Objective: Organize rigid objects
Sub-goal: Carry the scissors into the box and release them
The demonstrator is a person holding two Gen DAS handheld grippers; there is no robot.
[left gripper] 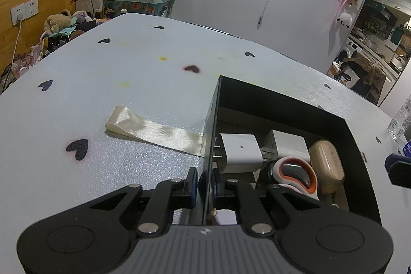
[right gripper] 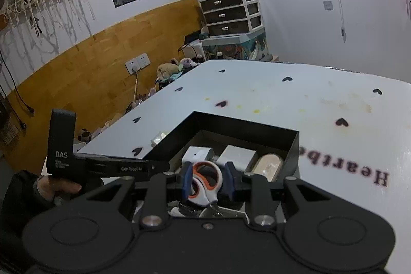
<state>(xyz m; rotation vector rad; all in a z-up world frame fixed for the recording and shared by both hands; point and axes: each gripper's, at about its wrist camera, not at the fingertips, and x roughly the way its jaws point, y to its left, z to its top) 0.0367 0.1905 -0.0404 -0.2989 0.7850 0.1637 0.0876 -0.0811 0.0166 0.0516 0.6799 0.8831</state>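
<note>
Both grippers at the black box; scissors gripped over its near end.

Left wrist view: the left gripper (left gripper: 204,186) is clamped narrow on the left wall of the black box (left gripper: 282,99), one pad outside, one inside. Inside lie two white chargers (left gripper: 241,152), a beige case (left gripper: 327,166) against the right wall, and the scissors (left gripper: 295,171) at the near end. A ribbon (left gripper: 154,131) runs from the wall across the table (left gripper: 128,55).
Right wrist view: the right gripper (right gripper: 209,180) is closed on the scissors' orange-and-white handles, above the box's near edge.
</note>
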